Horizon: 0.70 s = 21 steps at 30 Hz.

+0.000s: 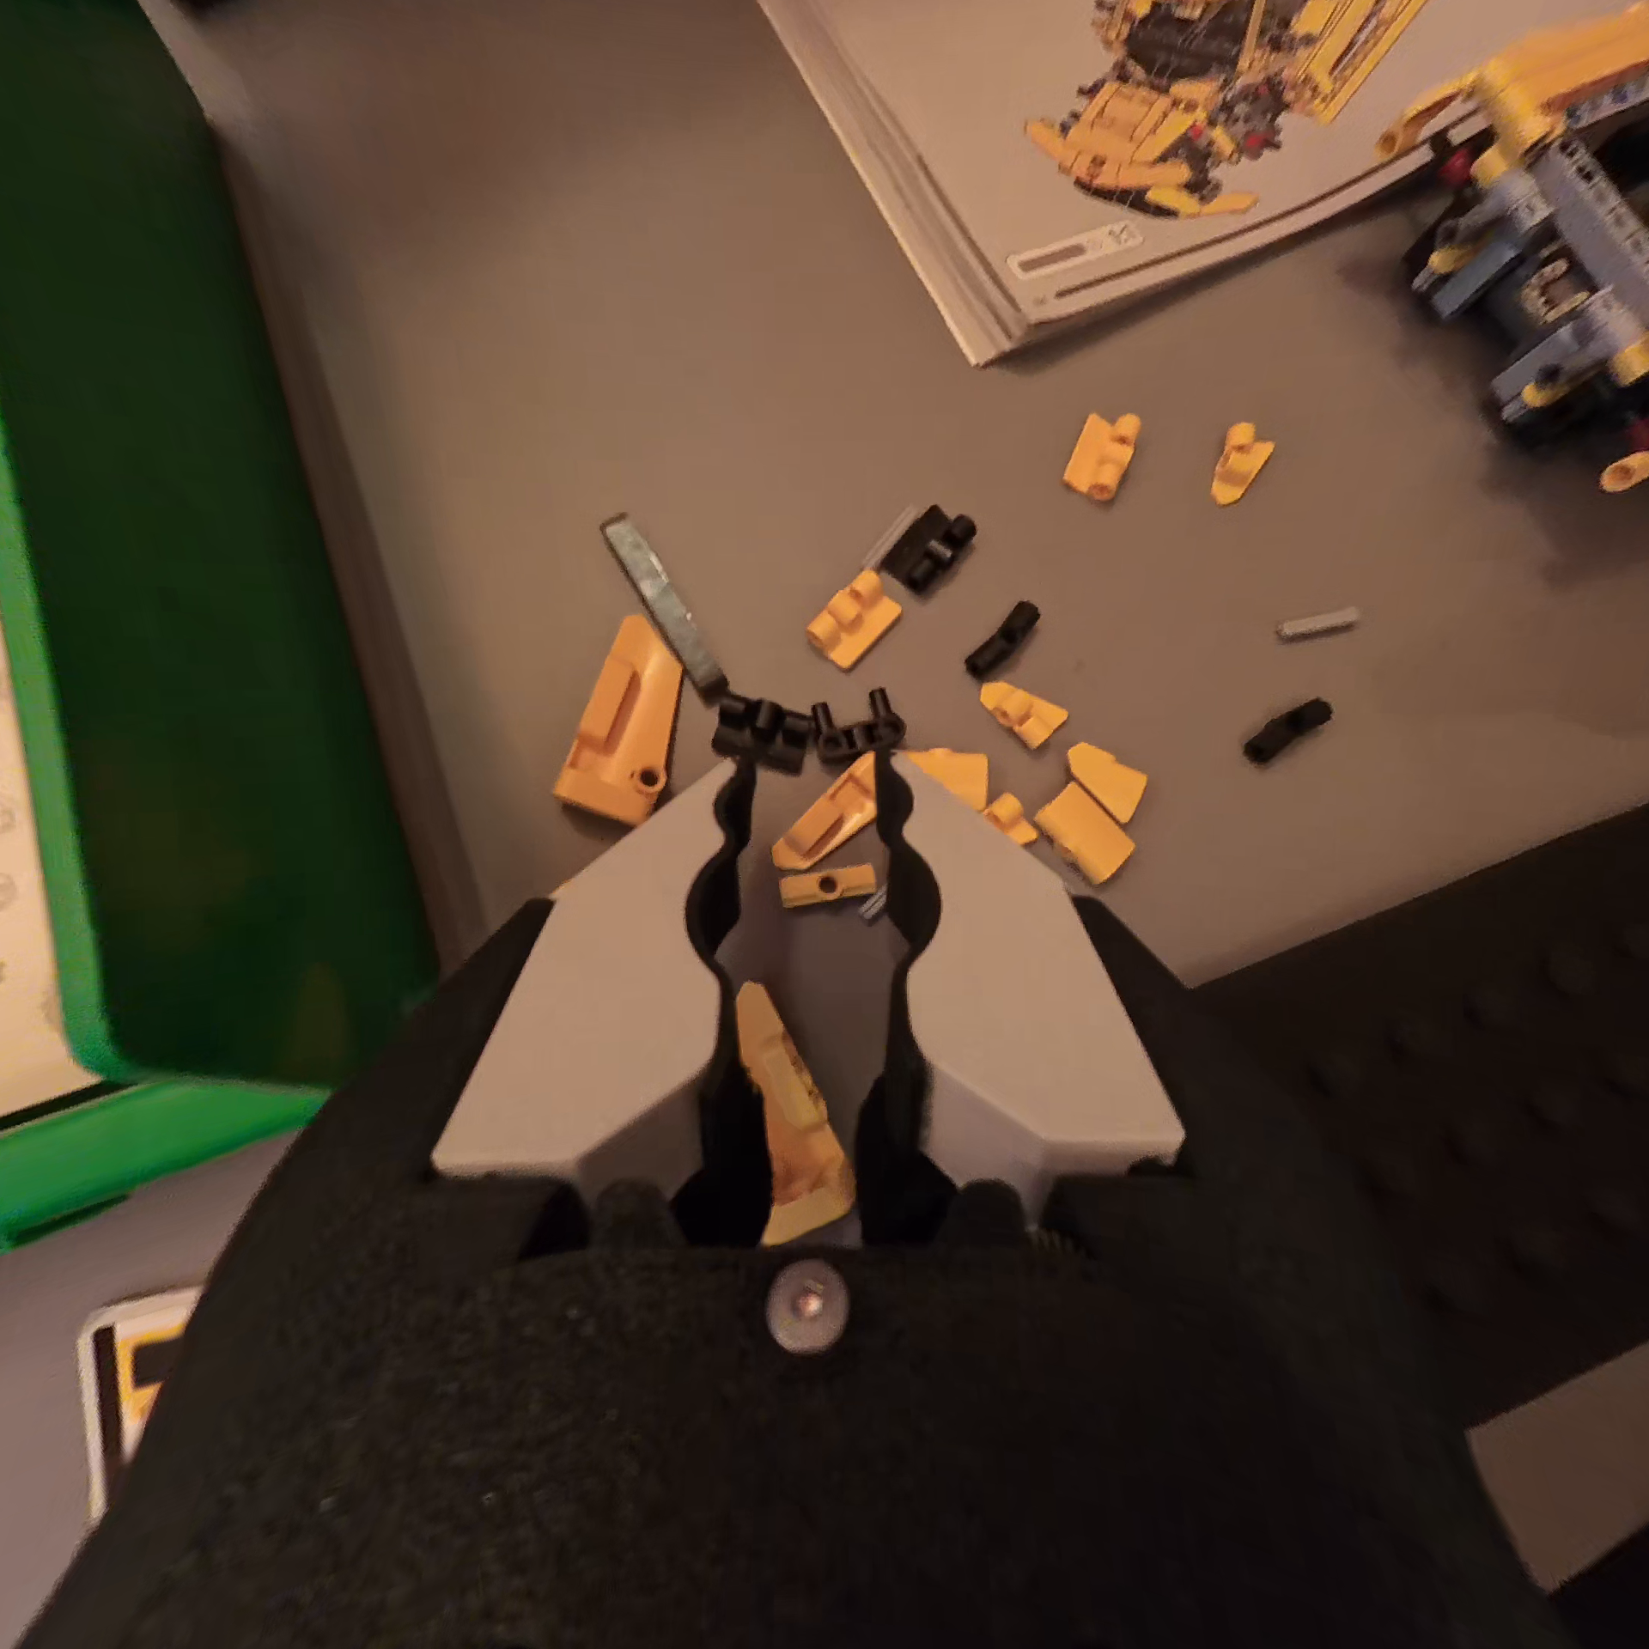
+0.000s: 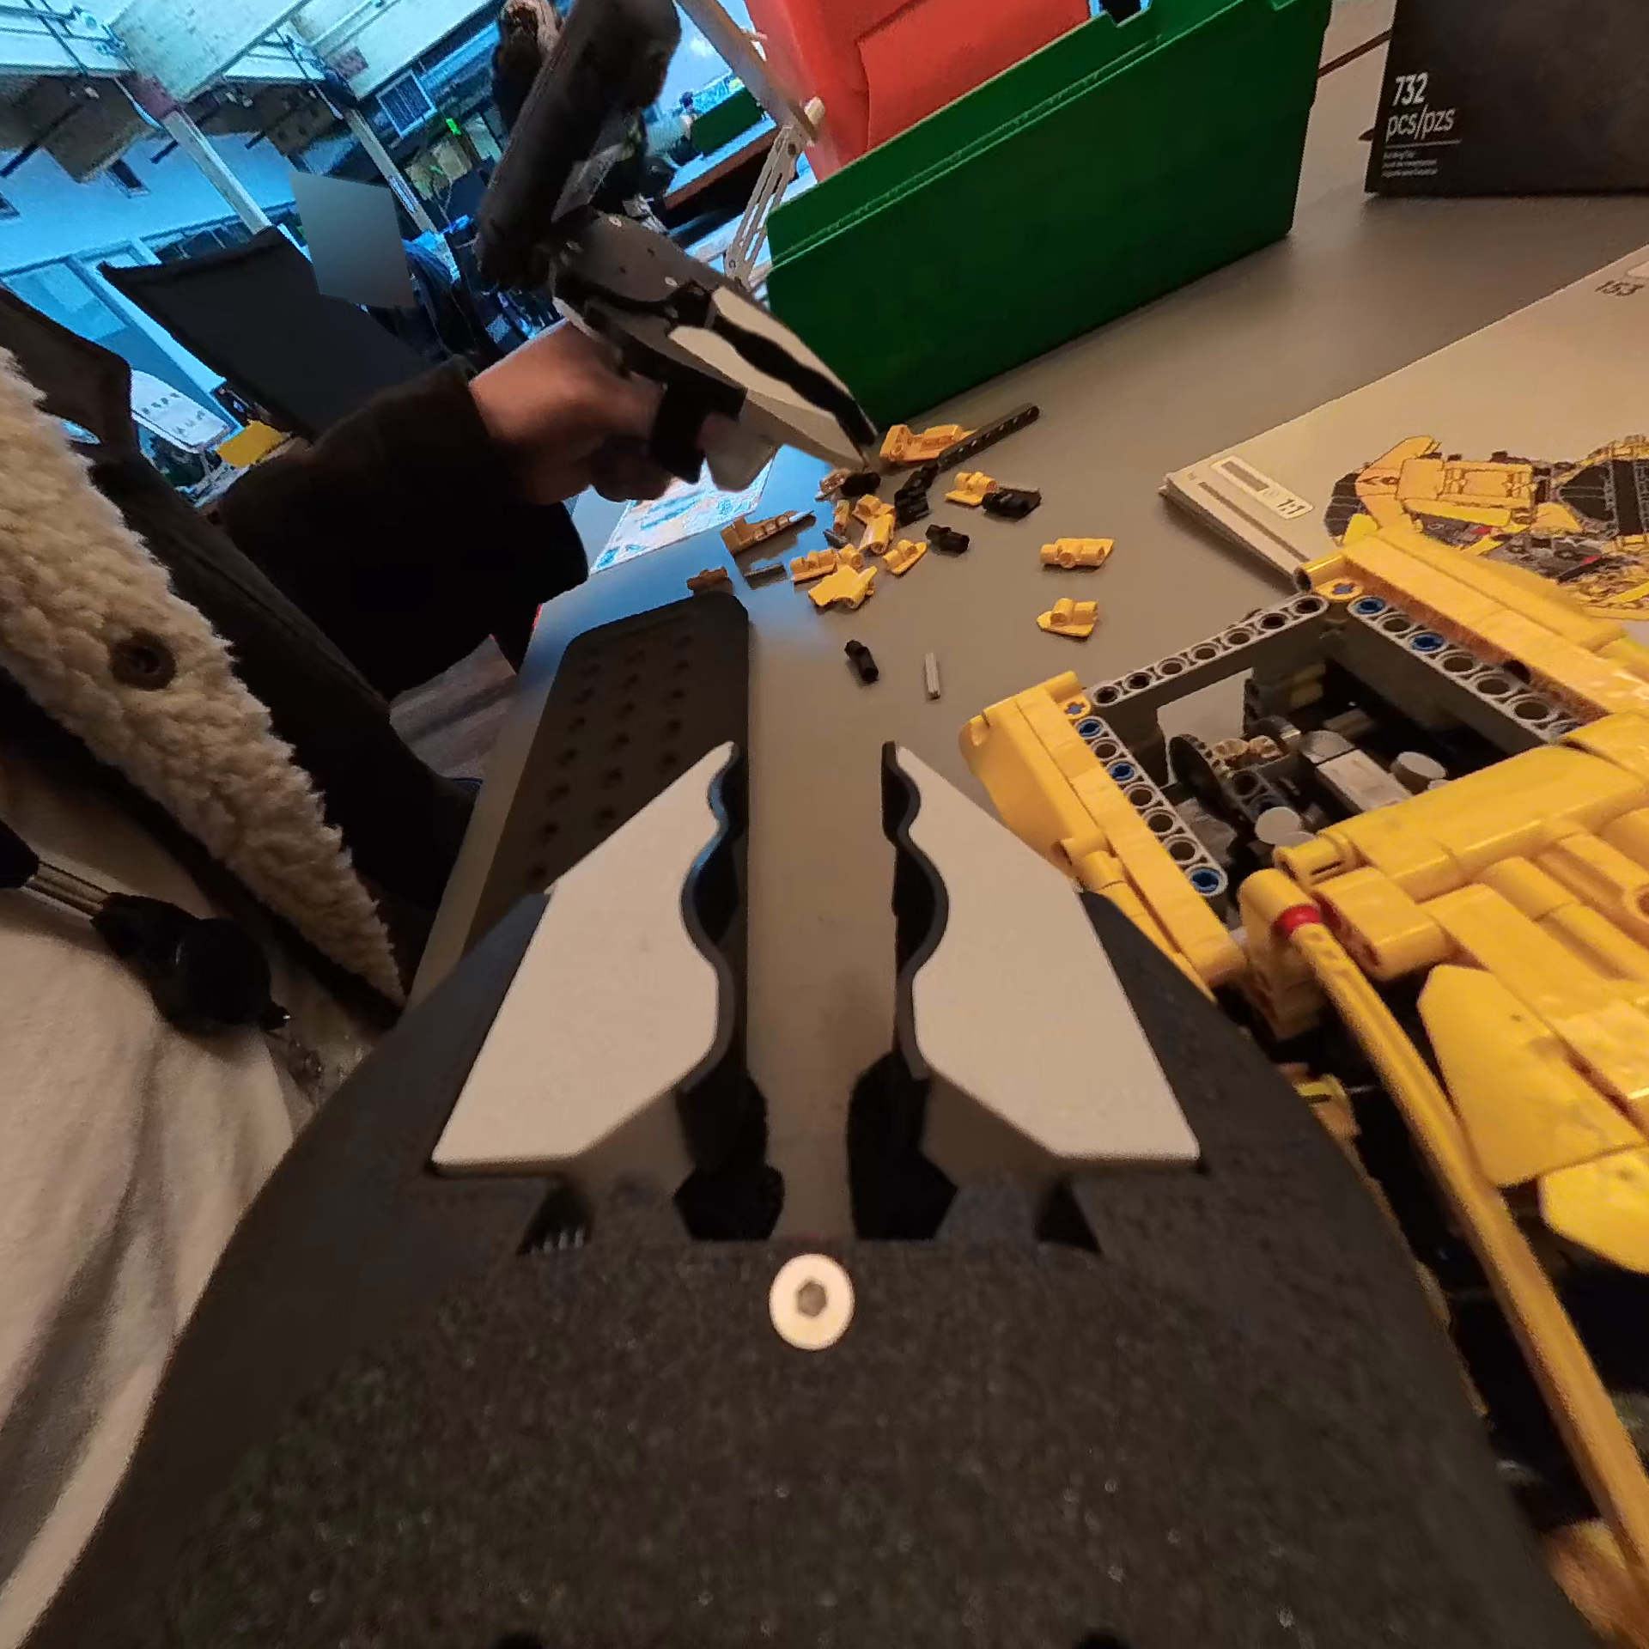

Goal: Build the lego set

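My left gripper is open and hovers low over a scatter of loose pieces on the grey table. Two small black connectors lie just past its fingertips. Small yellow panel pieces show between and beside its fingers. A large yellow panel and a dark grey beam lie to its left. My right gripper is open and empty above bare table, left of the part-built yellow model. The left gripper also shows there, held by a hand, tips down at the piece pile.
A green bin stands left of the pile and also shows in the right wrist view. An open instruction booklet lies beyond, the model to its right. A black perforated plate lies at the table's near edge. A dark box stands far right. My hands' fingertips stand some 25 cm from each other. The black perforated plate is about equally far from each gripper, around 15 cm. The left camera catches it too, in the left wrist view.
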### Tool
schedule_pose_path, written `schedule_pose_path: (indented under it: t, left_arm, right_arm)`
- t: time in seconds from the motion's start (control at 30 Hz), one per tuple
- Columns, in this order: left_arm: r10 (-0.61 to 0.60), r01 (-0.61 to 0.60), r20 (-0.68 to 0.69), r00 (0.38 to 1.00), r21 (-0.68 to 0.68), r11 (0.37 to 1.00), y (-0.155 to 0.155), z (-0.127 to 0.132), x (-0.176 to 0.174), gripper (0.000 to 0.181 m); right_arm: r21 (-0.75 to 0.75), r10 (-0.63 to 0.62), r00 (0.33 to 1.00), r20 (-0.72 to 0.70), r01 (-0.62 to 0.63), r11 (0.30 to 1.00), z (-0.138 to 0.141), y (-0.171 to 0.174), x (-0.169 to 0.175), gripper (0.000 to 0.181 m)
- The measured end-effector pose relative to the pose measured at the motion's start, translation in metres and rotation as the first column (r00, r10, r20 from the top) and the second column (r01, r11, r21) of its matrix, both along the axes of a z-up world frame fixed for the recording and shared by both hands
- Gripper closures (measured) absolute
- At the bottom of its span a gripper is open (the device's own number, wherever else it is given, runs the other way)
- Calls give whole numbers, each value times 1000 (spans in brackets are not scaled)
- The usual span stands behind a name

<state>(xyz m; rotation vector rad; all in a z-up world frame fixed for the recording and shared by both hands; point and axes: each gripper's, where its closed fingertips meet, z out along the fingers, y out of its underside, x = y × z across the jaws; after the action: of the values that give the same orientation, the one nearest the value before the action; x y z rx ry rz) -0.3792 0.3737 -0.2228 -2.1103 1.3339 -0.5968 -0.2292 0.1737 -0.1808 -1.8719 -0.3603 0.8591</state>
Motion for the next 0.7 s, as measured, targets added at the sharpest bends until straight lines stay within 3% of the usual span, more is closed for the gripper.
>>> schedule_pose_path:
  t: [0.13, 0.27, 0.43, 0.6, 0.7]
  left_arm:
    - [-40, 40, 9, 999, 13, 999, -3, 2, 18, 154]
    - [-154, 150, -44, 987, -67, 986, -26, -11, 31, 154]
    - [-174, 170, -142, 975, -40, 985, -32, -20, 15, 154]
    - [-109, 105, -140, 984, -39, 994, -25, -11, -7, 153]
    - [-134, 127, -136, 982, -59, 990, -35, -5, -18, 153]
  right_arm:
    - [-8, 7, 1000, -11, -7, 1000, 0, 1, -1, 153]
    - [-8, 10, 1000, 3, -10, 1000, -2, 0, -2, 153]
    - [-8, 6, 1000, -5, -6, 1000, -1, 0, 0, 153]
    - [-11, 13, 1000, -6, -13, 1000, -1, 0, -1, 153]
    - [-13, 18, 1000, -5, -18, 1000, -2, 0, -2, 153]
